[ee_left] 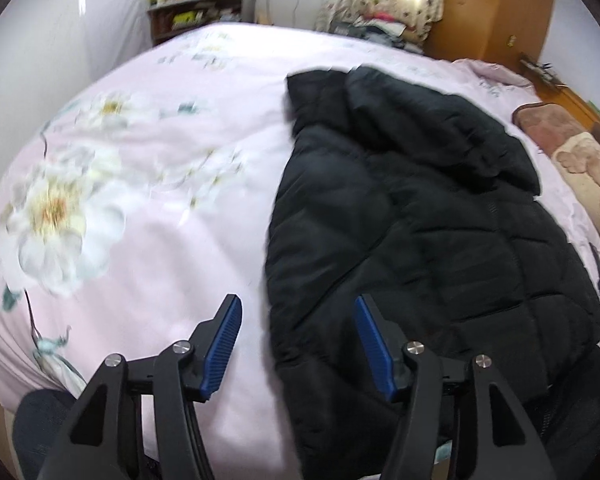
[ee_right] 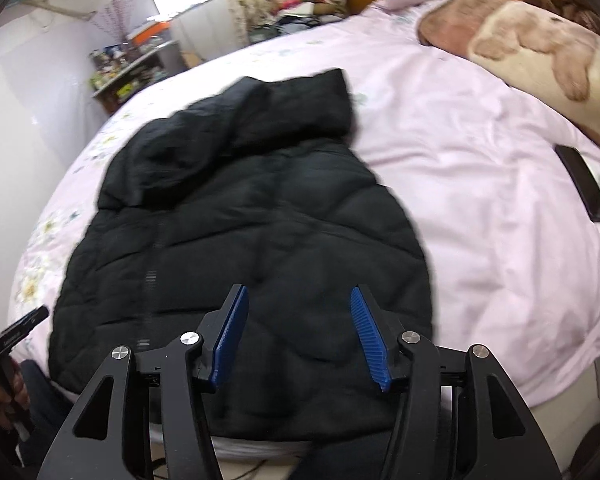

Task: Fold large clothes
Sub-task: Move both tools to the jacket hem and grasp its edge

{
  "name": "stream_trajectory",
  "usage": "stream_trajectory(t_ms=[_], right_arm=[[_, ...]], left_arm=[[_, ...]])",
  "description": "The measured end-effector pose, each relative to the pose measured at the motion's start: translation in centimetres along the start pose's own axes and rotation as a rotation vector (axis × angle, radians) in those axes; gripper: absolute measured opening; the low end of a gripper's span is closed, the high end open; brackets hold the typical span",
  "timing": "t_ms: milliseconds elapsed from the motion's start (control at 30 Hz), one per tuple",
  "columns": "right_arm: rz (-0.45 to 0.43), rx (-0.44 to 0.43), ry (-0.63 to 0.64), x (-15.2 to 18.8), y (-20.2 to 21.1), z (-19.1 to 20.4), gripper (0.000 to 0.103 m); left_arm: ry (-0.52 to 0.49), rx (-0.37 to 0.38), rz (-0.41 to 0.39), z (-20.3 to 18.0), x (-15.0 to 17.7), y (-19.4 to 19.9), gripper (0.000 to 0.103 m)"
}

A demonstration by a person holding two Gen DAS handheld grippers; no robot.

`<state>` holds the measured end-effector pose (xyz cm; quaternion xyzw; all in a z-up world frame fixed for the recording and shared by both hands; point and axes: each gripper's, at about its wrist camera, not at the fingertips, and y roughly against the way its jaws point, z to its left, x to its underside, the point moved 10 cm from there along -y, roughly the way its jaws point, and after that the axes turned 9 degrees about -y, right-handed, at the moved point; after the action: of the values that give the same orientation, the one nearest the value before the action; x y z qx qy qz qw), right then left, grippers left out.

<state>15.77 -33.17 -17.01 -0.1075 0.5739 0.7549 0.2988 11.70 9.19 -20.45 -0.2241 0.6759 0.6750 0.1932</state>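
Both our grippers, left (ee_left: 298, 344) and right (ee_right: 298, 338), wide open and empty above our black puffer jacket (ee_right: 240, 240) on the pink floral bedspread (ee_right: 480, 200)

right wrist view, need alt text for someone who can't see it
A black quilted puffer jacket lies on a pale pink floral bed cover, with the open right gripper above its near hem. A dark flat phone-like slab lies to the right.

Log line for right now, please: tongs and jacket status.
left tongs: open, empty, over jacket's left edge | right tongs: open, empty, over hem | jacket: flat on bed, sleeves tucked | phone: right of jacket
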Motion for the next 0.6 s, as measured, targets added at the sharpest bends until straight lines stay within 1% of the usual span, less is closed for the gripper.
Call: stream_trajectory(t_ms=[100,167,300,400,533,600], right_arm=[[-0.003,0.035,-0.037,-0.6,-0.5,-2.6,0.055],[0.012,0.055,-0.068,-0.8,-0.9,-4.3,0.055],[0.076,0.038,-0.127,-0.3,-2.2,-6.4,0.055],[0.122,0.022,-0.161,0.1,-3.0,-7.2,0.06],[0.19,-0.021,-0.177,1.0,-4.0,-7.1,0.06],[0.249,-0.047,-0.174,1.7,-4.8,-6.8,0.06]], left_arm=[[0.029,0.015,0.047,0.6,1.6,-1.5,0.065],[0.042,0.042,0.061,0.3,2.2,-2.0,0.069],[0.039,0.086,0.085,-0.8,3.1,-2.7,0.075],[0.031,0.101,0.11,-1.8,3.8,-3.4,0.077],[-0.009,0.106,0.119,-3.1,4.5,-4.0,0.086],[-0.019,0.104,0.127,-3.5,4.9,-4.4,0.09]])
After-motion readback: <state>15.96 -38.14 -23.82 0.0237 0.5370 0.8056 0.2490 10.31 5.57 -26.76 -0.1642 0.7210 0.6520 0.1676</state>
